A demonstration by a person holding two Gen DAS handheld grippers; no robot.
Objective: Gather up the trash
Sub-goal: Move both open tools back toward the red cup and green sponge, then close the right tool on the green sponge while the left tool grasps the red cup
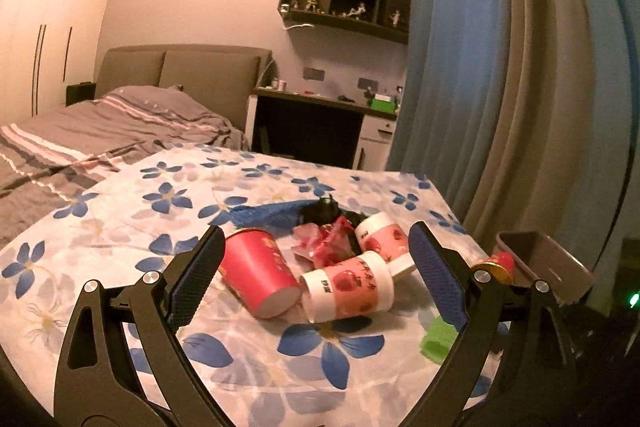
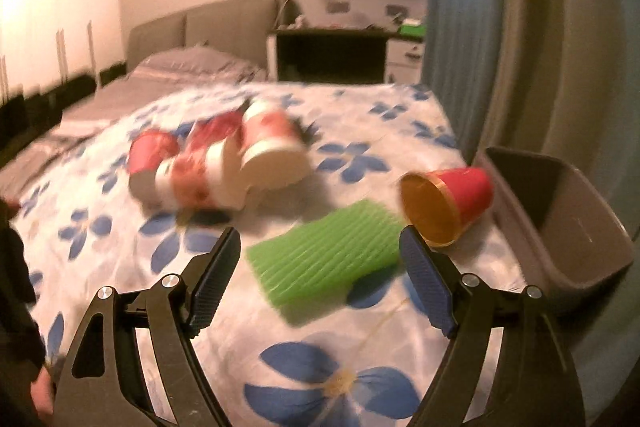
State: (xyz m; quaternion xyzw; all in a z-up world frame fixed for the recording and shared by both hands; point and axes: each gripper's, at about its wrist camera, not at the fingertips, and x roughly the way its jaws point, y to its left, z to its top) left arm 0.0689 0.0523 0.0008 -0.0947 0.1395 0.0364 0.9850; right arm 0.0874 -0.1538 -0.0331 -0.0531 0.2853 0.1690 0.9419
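Trash lies on a flowered tablecloth [image 1: 120, 227]. In the left wrist view a red paper cup [image 1: 258, 273] lies on its side, with two white-and-pink cups [image 1: 348, 287] [image 1: 382, 239] and crumpled pink wrappers [image 1: 324, 243] beside it. My left gripper [image 1: 316, 275] is open, with the red cup and nearer pink cup between its fingers. In the blurred right wrist view my right gripper [image 2: 320, 267] is open over a green ribbed sleeve [image 2: 324, 251]. A red cup with a gold rim [image 2: 448, 205] lies by the right finger. A grey bin [image 2: 580, 227] stands at the table's right edge.
A black item and a blue cloth [image 1: 280, 211] lie behind the cups. The cup pile also shows in the right wrist view [image 2: 224, 163]. A bed [image 1: 80, 131] is to the left, a desk [image 1: 320, 115] behind, and curtains [image 1: 500, 67] to the right.
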